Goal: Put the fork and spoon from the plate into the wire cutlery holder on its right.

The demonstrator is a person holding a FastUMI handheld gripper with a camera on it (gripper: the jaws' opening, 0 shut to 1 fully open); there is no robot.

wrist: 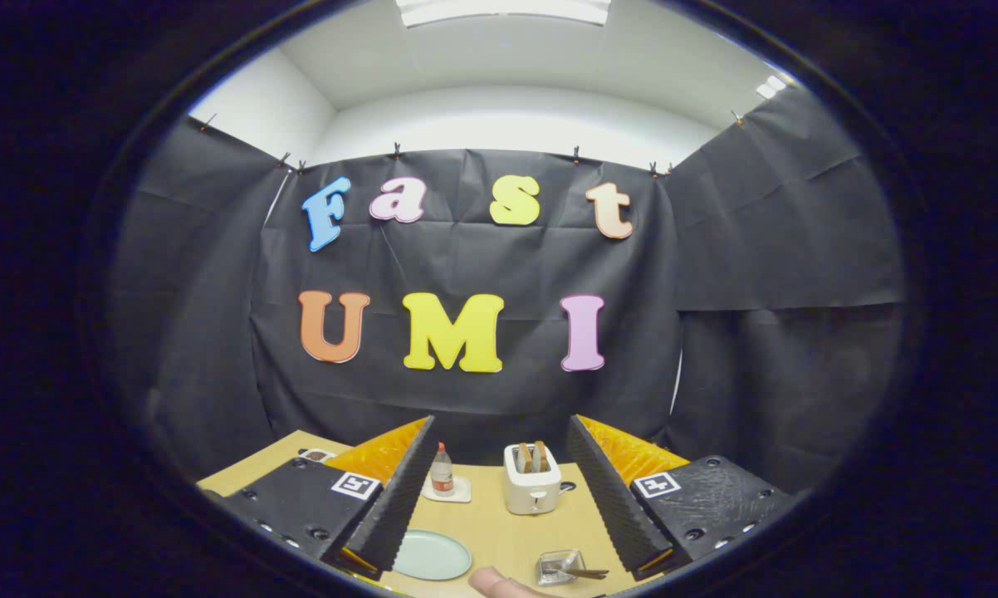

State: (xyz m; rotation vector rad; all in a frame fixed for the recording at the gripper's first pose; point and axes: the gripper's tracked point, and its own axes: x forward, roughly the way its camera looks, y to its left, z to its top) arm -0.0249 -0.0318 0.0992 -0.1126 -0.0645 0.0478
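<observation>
On the light wooden desk (499, 519), a pale green round plate (431, 554) and a wire cutlery holder (560, 566) are seen between the wide-open claw (499, 544) fingers.

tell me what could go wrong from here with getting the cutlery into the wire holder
The hand-held gripper is open and high above the table. The plate looks bare, so reaching there may find nothing. Cutlery already lies across the low wire holder, so a push could tip it. A fingertip sits close by.
</observation>
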